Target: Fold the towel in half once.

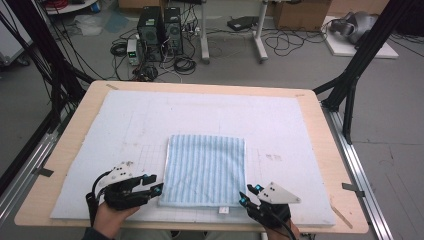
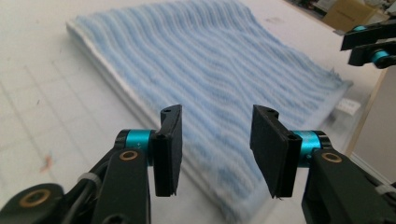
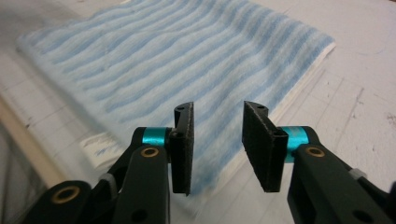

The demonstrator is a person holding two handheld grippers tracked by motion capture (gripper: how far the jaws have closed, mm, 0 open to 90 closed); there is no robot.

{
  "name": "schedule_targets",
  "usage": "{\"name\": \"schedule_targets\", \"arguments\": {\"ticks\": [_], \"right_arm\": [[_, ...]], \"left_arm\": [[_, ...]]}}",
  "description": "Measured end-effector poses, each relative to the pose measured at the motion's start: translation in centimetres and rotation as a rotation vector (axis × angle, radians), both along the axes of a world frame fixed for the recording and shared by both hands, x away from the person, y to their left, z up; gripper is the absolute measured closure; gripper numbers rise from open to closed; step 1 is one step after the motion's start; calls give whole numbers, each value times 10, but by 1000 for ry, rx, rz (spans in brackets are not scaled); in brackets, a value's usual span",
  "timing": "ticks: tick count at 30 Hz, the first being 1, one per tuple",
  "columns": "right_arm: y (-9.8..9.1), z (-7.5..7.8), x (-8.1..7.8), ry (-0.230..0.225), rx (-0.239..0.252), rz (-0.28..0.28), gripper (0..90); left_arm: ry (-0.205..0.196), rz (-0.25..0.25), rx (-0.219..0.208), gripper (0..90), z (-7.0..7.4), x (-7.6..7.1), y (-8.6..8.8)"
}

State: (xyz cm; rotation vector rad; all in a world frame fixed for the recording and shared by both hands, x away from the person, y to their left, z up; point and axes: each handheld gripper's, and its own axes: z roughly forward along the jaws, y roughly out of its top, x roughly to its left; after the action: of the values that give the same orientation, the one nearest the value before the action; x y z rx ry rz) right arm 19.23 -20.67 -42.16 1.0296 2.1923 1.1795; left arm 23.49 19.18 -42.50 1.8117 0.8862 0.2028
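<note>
Lying folded, towel (image 1: 205, 170) sits between left gripper (image 1: 156, 186) and right gripper (image 1: 247, 195), ungripped.

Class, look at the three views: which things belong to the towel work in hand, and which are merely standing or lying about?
Belong to the work:
- folded blue striped towel
- left gripper, jaws open at its near left corner
- right gripper, jaws open at its near right corner
- white mat under it

Just about:
- computer towers on the floor
- cardboard box
- floor cables

A folded blue striped towel (image 1: 205, 170) lies flat between the left gripper (image 1: 159, 188) and right gripper (image 1: 248, 195)
</note>
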Motion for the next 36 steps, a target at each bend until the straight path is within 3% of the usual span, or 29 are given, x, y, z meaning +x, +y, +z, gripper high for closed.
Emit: {"name": "schedule_targets", "arguments": {"ticks": [5,7,11,12,18,23,25,26,29,31,34,36], "right_arm": [[15,-12,14,49,-56,52,728],[17,-16,17,72,-77,55,729],[17,-21,18,114,-116,56,696],[17,-22,18,125,-117,58,692],[10,-23,14,149,-92,76,679],[5,-24,10,181,-42,102,627],[3,-22,11,166,-24,107,595],[3,-20,11,147,-16,102,595],[1,-14,19,99,14,87,588],[0,-11,27,93,13,71,591],[-1,-5,40,72,13,47,612],[-2,-1,51,61,21,30,636]], "left_arm": [[21,-17,18,730,-12,9,-17],[44,-14,34,750,-18,10,-22],[88,-16,115,762,-25,9,-31],[91,-12,139,762,-26,8,-32],[67,6,167,805,-27,0,-31],[66,-10,160,823,-27,-6,-25],[67,-26,154,768,-25,-3,-23],[58,-19,149,730,-23,0,-22],[31,5,71,673,-15,11,-16],[-7,3,38,656,-9,20,-12],[-63,-5,47,688,-1,36,-9],[-74,-2,53,688,3,48,-10]]}}
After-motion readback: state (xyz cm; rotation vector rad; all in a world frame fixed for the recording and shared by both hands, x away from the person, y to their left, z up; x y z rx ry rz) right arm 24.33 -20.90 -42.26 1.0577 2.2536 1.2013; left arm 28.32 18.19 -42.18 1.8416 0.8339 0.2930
